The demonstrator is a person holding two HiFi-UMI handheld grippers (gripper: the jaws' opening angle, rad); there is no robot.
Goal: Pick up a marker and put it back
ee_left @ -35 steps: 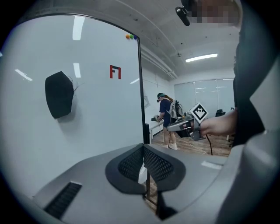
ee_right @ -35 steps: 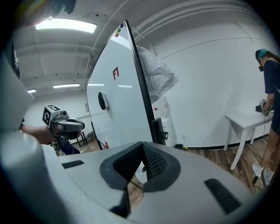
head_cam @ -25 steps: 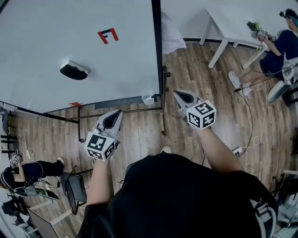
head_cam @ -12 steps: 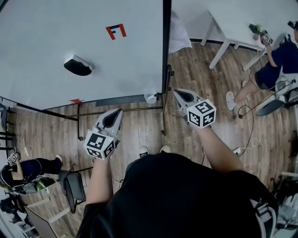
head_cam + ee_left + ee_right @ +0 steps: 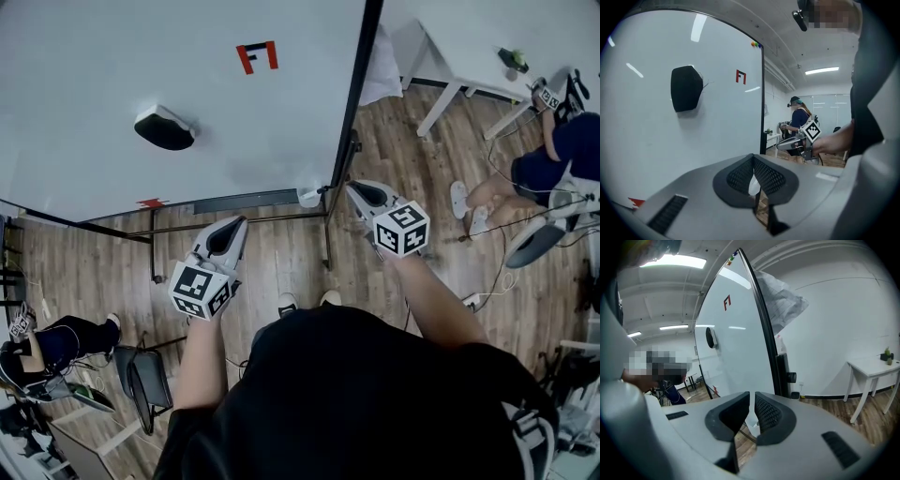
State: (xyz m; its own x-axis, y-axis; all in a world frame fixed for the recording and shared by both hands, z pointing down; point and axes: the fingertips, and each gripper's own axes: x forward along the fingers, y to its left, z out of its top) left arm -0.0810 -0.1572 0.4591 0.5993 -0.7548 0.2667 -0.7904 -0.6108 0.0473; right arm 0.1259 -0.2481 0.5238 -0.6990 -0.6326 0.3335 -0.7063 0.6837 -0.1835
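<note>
Two hand-held grippers (image 5: 229, 238) (image 5: 367, 195), one whiteboard (image 5: 112, 66), one eraser (image 5: 163, 128) (black).

The whiteboard (image 5: 187, 94) is seen as smooth and glossy, with ceiling lights mirrored in it; its frame (image 5: 354, 94) is finished in matt black. The floor (image 5: 281, 253) is laid in wood-grain planks. The left gripper (image 5: 753, 159) is moulded in matt grey plastic, its pads (image 5: 773, 176) given a rough black mesh texture.
</note>
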